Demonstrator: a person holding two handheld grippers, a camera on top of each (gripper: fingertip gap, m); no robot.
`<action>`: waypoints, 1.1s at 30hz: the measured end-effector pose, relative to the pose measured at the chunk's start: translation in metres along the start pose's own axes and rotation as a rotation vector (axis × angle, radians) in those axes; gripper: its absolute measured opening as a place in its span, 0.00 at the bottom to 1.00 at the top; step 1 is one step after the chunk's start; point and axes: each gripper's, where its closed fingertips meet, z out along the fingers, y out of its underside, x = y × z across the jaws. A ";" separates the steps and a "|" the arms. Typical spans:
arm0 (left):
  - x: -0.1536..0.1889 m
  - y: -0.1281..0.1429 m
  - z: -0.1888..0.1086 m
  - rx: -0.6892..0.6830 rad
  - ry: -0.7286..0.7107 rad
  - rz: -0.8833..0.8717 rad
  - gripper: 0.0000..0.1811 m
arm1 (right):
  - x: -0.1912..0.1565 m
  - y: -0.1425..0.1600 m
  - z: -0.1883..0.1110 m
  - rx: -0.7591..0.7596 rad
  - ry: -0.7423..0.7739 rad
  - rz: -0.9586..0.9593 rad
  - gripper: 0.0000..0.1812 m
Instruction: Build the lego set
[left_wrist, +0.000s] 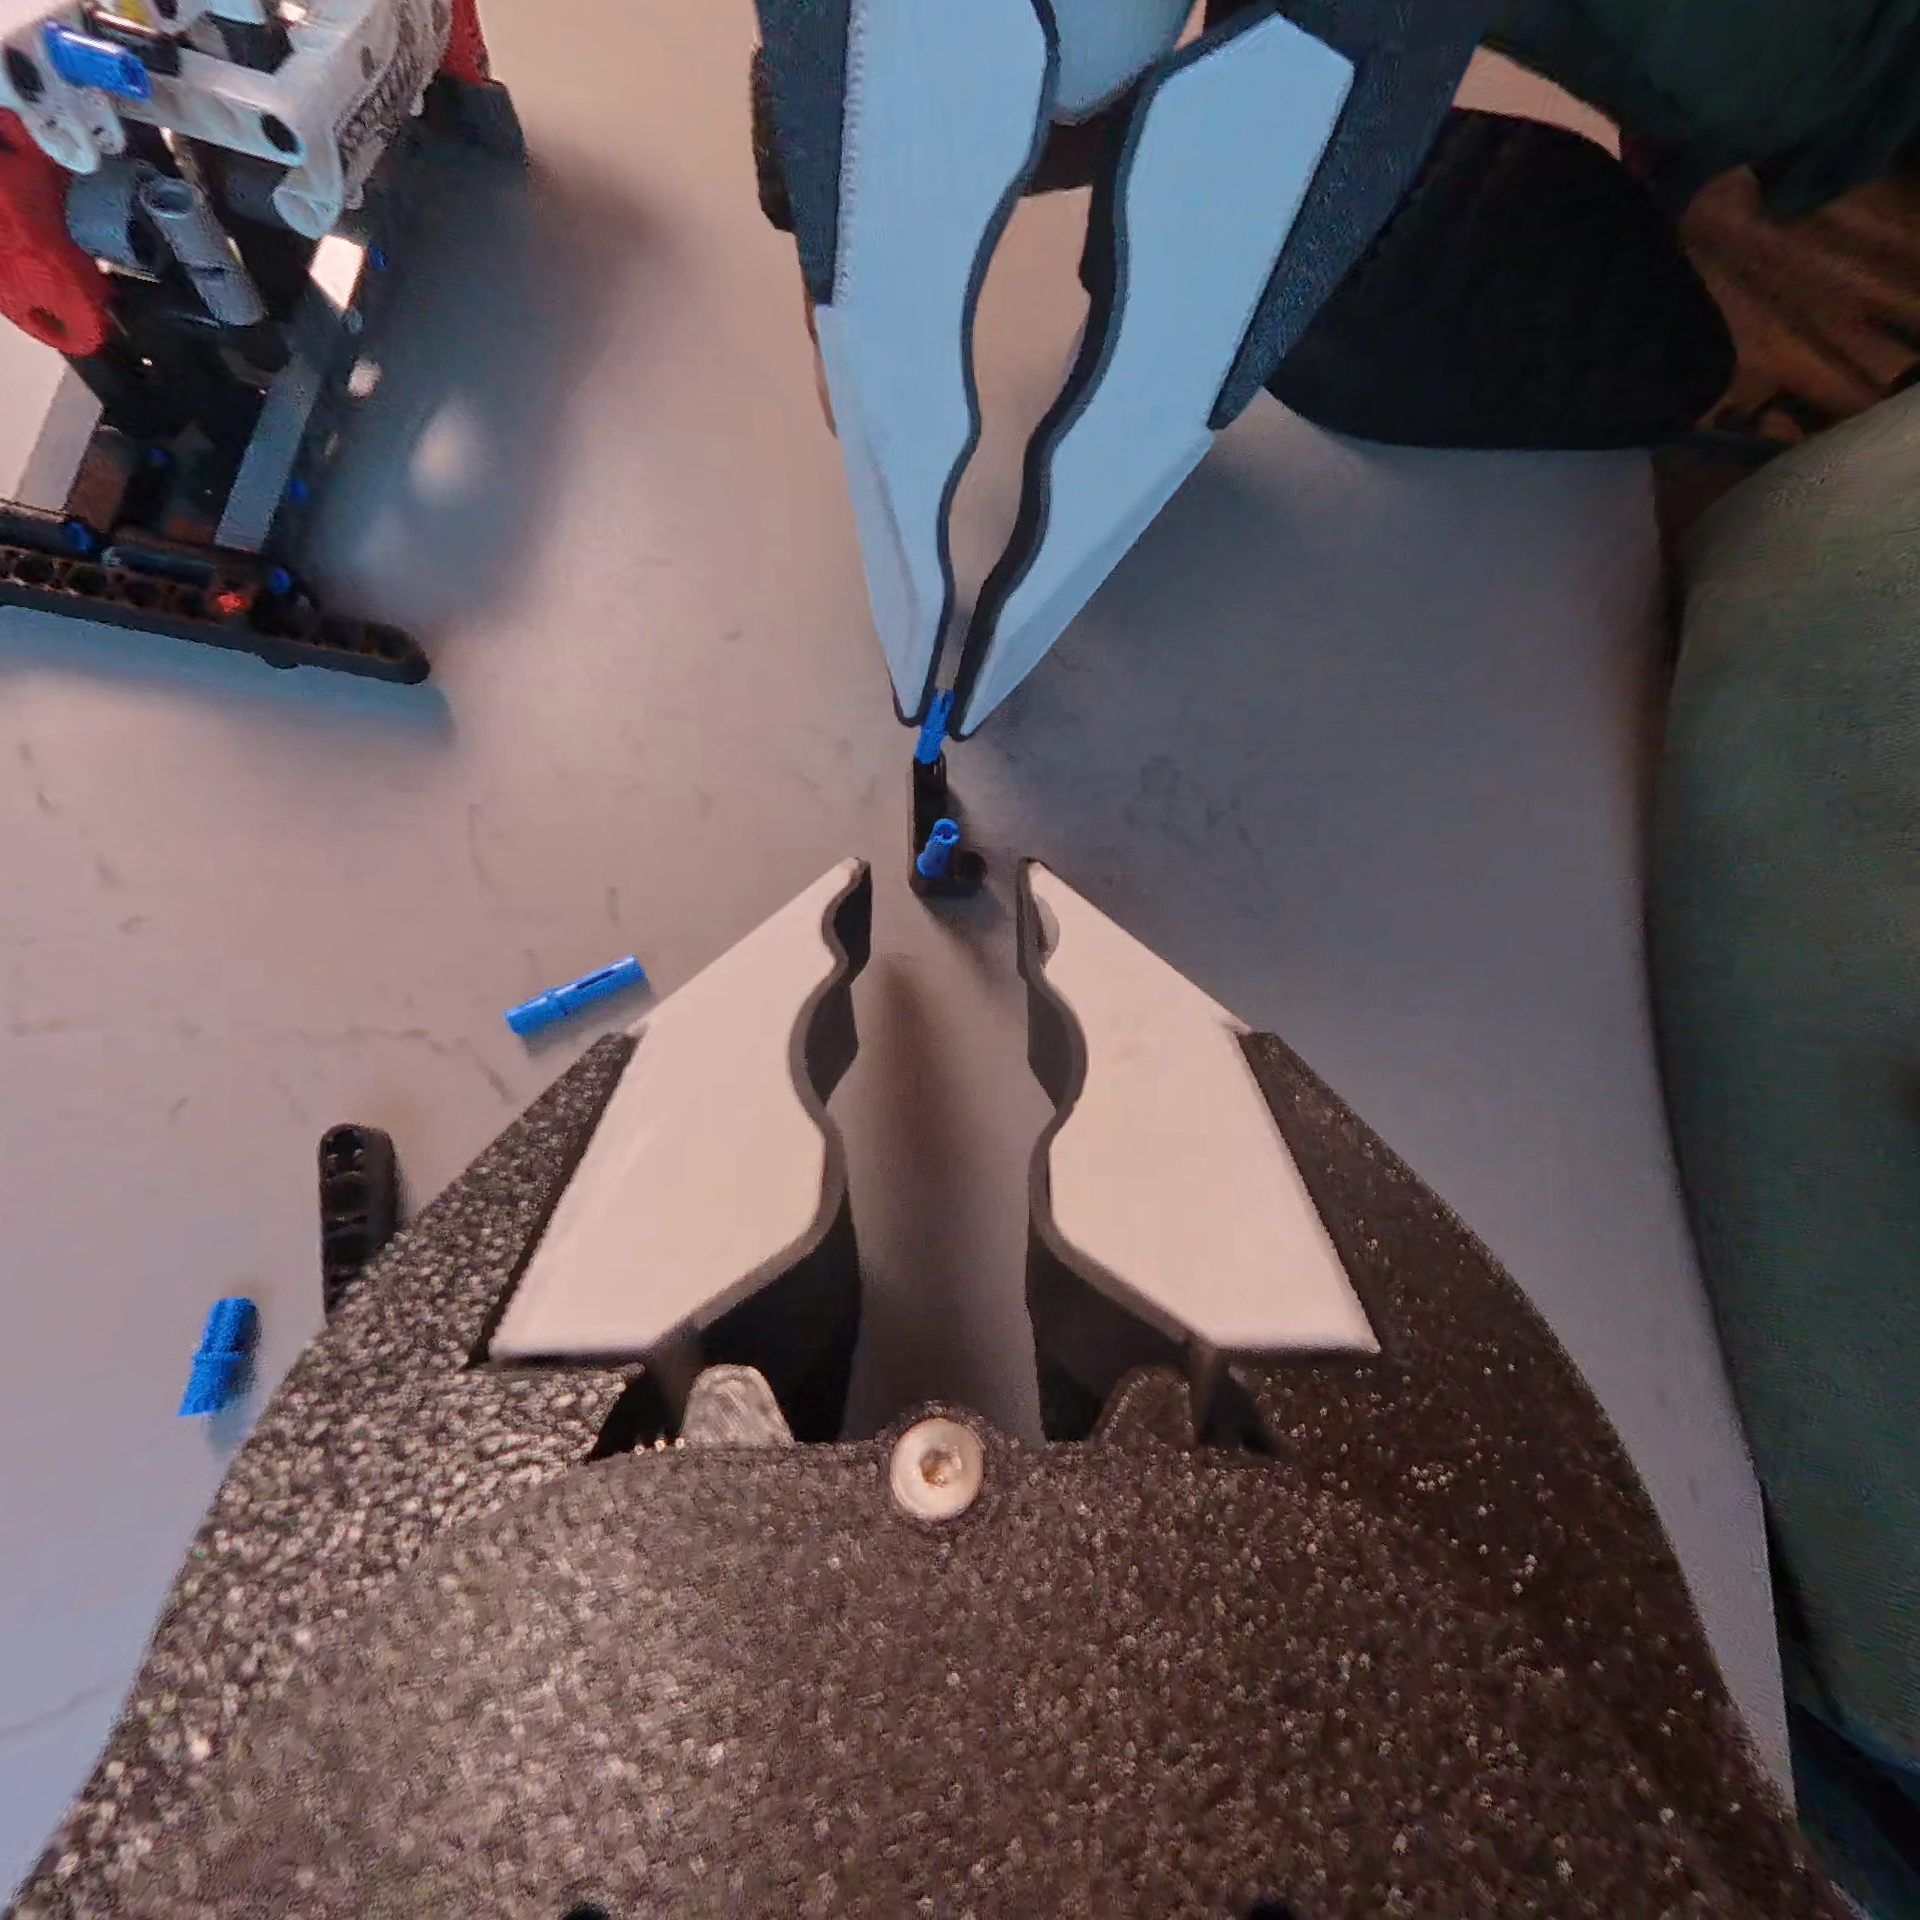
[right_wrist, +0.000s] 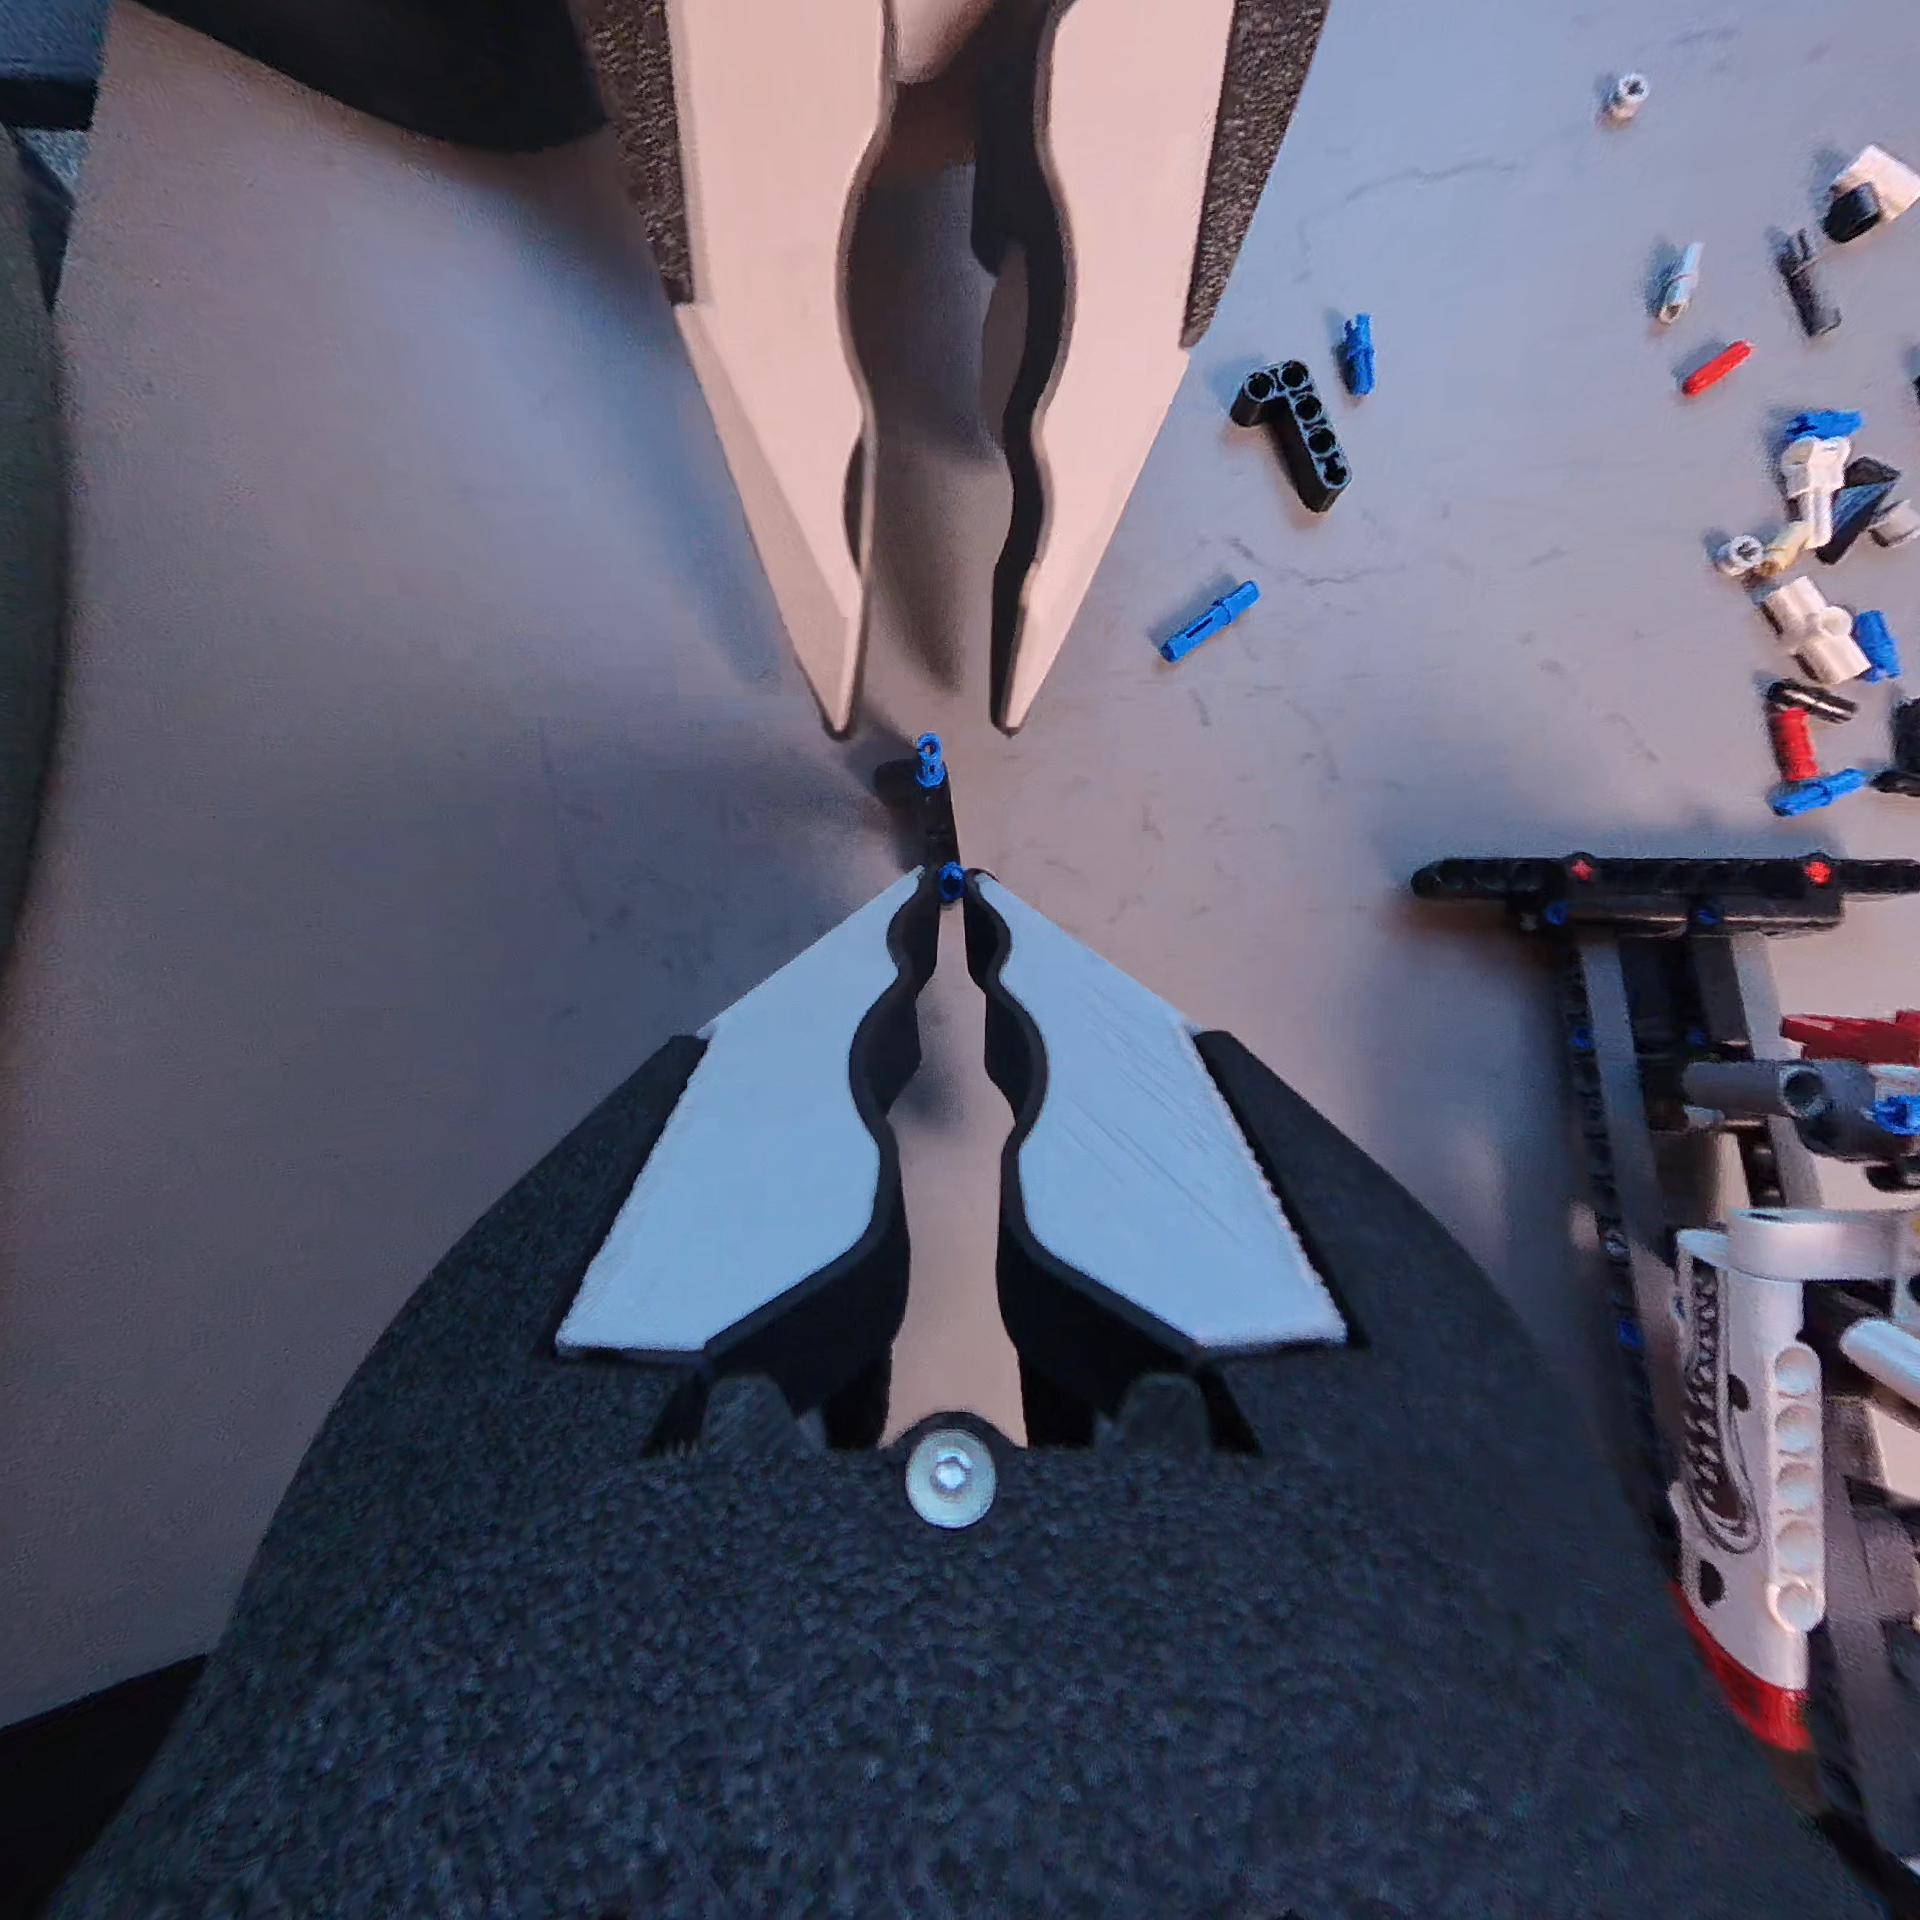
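- We're mid pin-fitting: our right gripper (right_wrist: 948, 881) is pinched narrow on a blue pin (left_wrist: 934, 717) that sits in the end of the small black L-beam (left_wrist: 935, 831), dead centre on the table (left_wrist: 644, 810).
- Our left gripper (left_wrist: 943, 864) hangs spread wide around the beam's other end, gripping nothing; a second blue pin (left_wrist: 940, 837) already stands there.
- Next move, we reckon: close the left on the beam to brace it, then push the pin home.
- Spare blue pin (right_wrist: 1208, 620) and black L-beam (right_wrist: 1294, 431) lie at 1 o'clock in the right wrist view; the half-built model (right_wrist: 1704, 1195) is at 3–4 o'clock.
- No bins or trays: parts lie loose.
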 end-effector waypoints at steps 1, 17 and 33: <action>0.001 0.001 0.001 -0.007 -0.008 0.014 0.15 | 0.000 0.000 0.000 -0.011 -0.009 0.011 0.02; -0.002 0.008 0.015 -0.069 -0.093 0.089 0.08 | -0.001 0.004 0.004 -0.234 0.005 -0.033 0.02; -0.001 0.007 0.015 -0.073 -0.091 0.081 0.08 | -0.001 0.008 0.010 -0.348 -0.049 -0.016 0.02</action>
